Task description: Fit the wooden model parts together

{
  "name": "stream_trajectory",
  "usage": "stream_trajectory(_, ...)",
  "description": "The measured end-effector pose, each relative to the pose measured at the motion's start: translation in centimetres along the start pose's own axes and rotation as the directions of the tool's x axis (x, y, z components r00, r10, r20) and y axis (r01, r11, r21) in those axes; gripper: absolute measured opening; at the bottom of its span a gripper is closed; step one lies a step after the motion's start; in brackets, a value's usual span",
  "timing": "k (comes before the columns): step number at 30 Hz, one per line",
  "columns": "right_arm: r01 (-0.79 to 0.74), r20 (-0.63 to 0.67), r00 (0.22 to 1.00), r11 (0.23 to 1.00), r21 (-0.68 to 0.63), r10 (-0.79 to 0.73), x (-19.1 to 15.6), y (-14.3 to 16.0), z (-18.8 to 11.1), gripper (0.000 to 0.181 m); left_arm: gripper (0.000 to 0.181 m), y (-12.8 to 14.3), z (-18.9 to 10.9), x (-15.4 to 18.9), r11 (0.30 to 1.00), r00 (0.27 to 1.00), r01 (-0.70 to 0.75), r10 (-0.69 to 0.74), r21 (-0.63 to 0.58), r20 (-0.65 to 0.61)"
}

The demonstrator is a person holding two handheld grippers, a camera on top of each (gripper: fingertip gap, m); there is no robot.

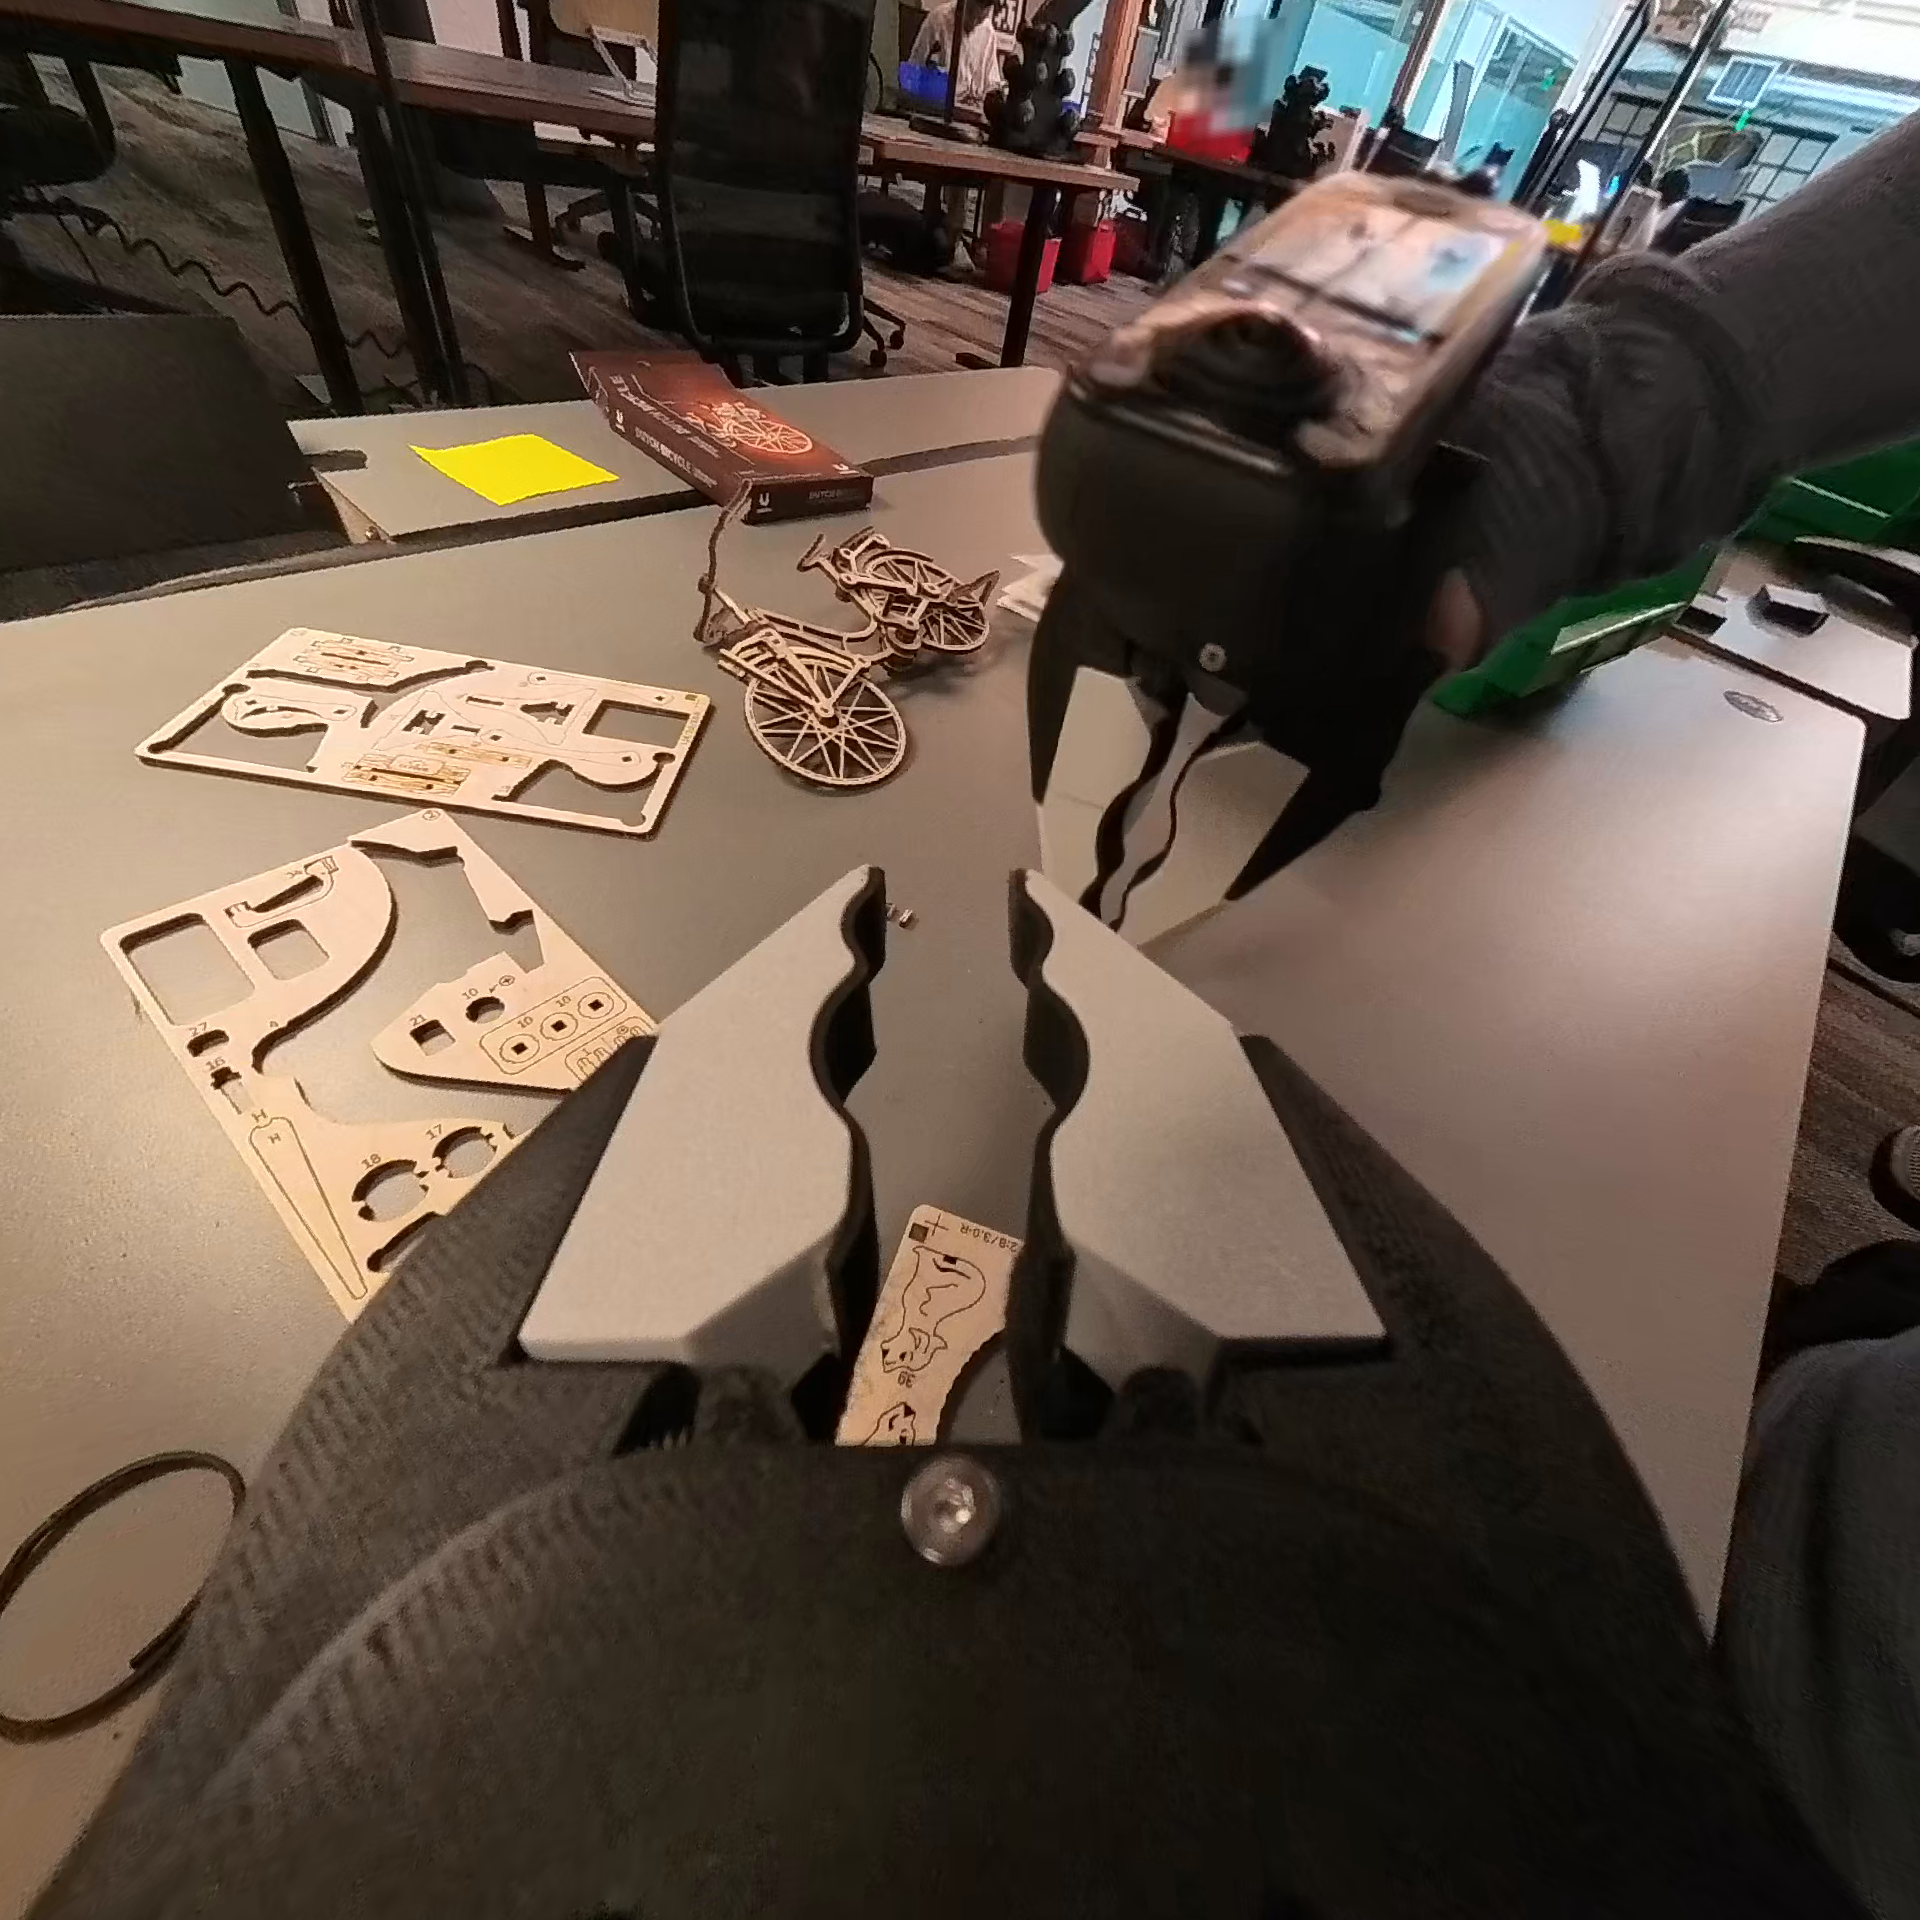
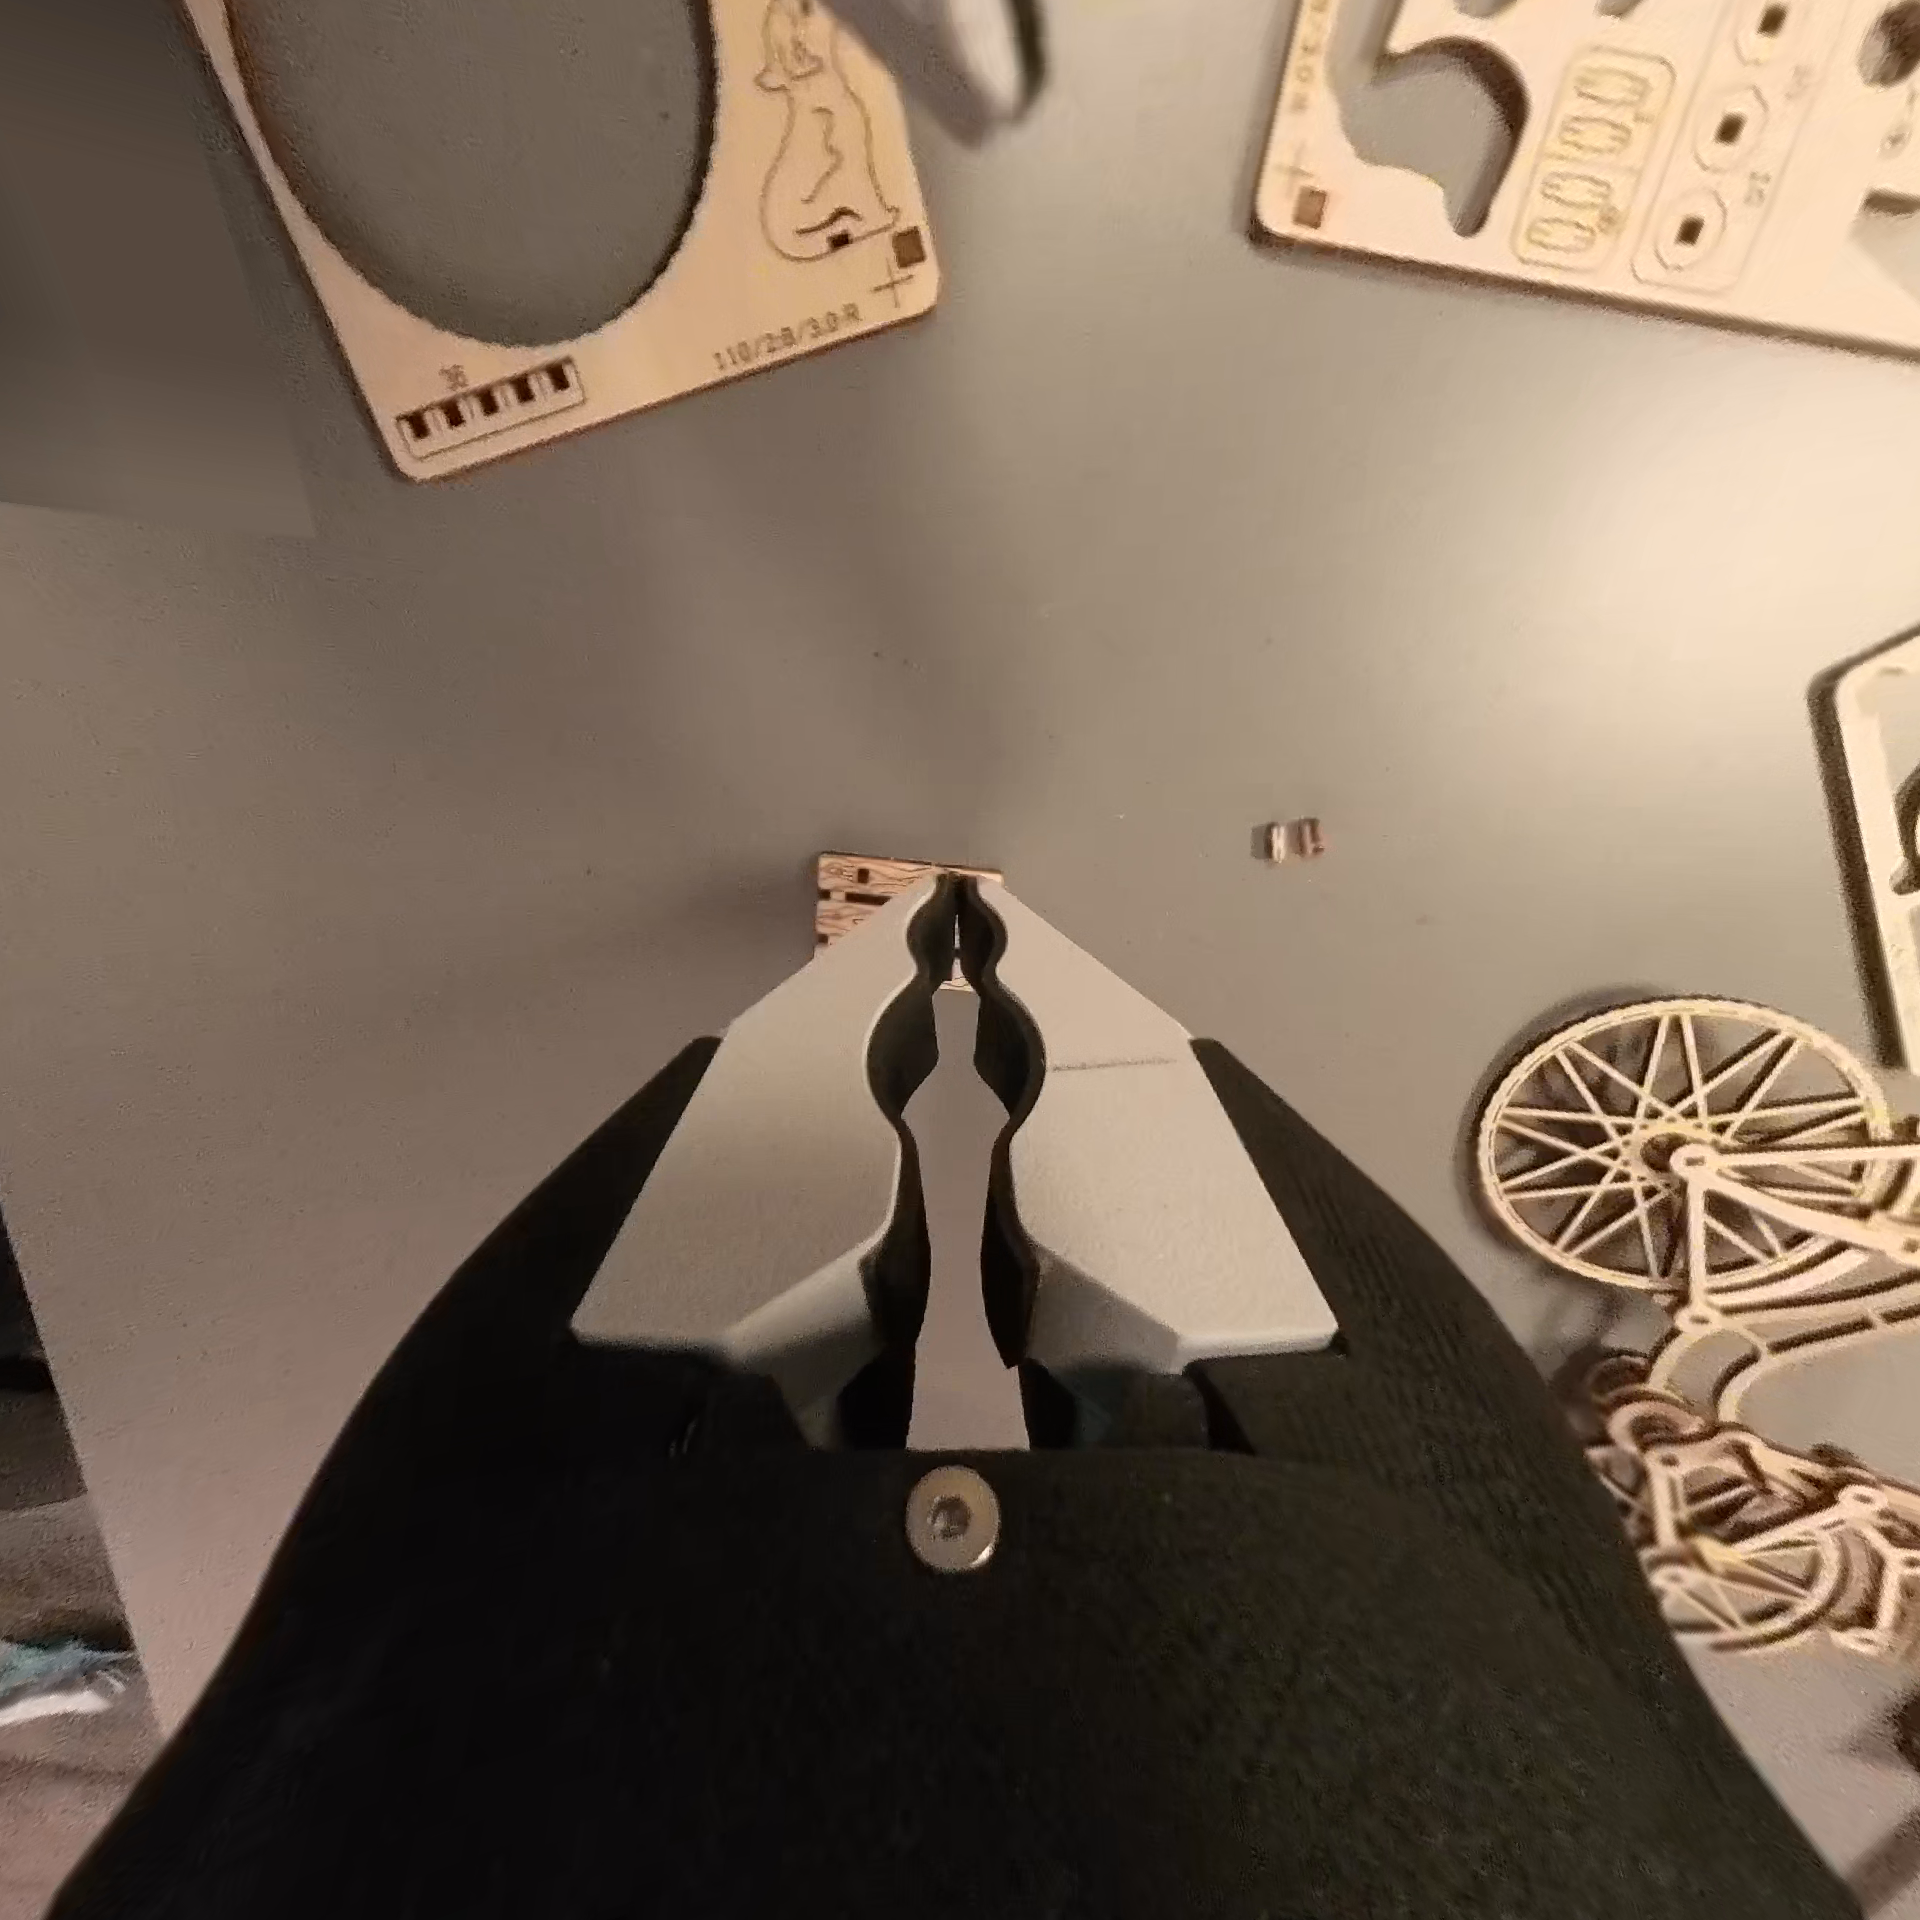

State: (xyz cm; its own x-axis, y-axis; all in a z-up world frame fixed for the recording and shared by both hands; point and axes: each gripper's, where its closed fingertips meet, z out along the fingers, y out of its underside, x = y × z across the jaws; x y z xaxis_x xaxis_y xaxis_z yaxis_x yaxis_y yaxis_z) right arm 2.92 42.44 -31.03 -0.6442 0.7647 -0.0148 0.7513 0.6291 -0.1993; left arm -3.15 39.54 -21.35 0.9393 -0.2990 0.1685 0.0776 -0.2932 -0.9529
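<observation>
My left gripper (image 1: 945, 909) is open and empty, low over the grey table (image 1: 156, 1195). A tiny wooden piece (image 1: 902, 914) lies just past its tips, and a cut-out wooden sheet (image 1: 935, 1340) lies under its fingers. My right gripper (image 2: 954, 883) is shut on a small wooden part (image 2: 857, 896), right at the table top. It also shows in the left wrist view (image 1: 1112, 920), pointing down, in a gloved hand. The partly built wooden bicycle (image 1: 831, 665) lies on its side behind; its wheel (image 2: 1683, 1153) is to the right of my right gripper.
Punched-out wooden sheets (image 1: 416, 727) (image 1: 343, 997) lie on the left. Two more sheets (image 2: 582, 229) (image 2: 1600, 156) and the tiny piece (image 2: 1288, 840) lie ahead of the right gripper. The dark kit box (image 1: 727, 436), a yellow note (image 1: 514, 468), a black band (image 1: 104, 1590) and a green object (image 1: 1621, 613) sit around. Spacing between my two grippers at the tips: around 12 cm. From the right gripper's tips to the partly built wooden bicycle (image 1: 831, 665) is close to 15 cm. Seen from the right wrist view (image 2: 1750, 1272) as well.
</observation>
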Motion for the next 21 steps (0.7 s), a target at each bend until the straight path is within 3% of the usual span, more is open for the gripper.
stream_trajectory(9,0.060,-0.042,0.997,0.998,-0.027,-0.061,-0.9,-0.3,0.1,0.000,0.022,0.3,0.1,0.0,1.000,1.000,0.010,-0.010,-0.012,-0.005)
stream_trajectory(14,0.016,-0.033,0.999,0.997,0.078,-0.013,-0.7,-0.5,0.0,0.000,0.022,0.5,0.1,-0.4,1.000,1.000,0.009,-0.009,-0.016,0.018)
stream_trajectory(17,0.010,-0.139,0.990,0.940,0.340,0.040,0.3,-2.7,-1.5,0.000,0.028,0.2,-0.1,0.5,0.998,0.998,0.049,-0.048,0.026,-0.048)
stream_trajectory(19,0.082,-0.262,0.963,0.855,0.511,0.065,1.1,-4.2,-3.9,0.000,0.038,0.3,0.0,1.6,0.992,0.986,0.123,-0.117,0.038,-0.120)
stream_trajectory(21,0.181,-0.376,0.923,0.772,0.609,0.079,1.4,-4.9,-6.0,0.000,0.046,1.2,0.8,1.8,0.989,0.985,0.148,-0.147,0.000,-0.092)
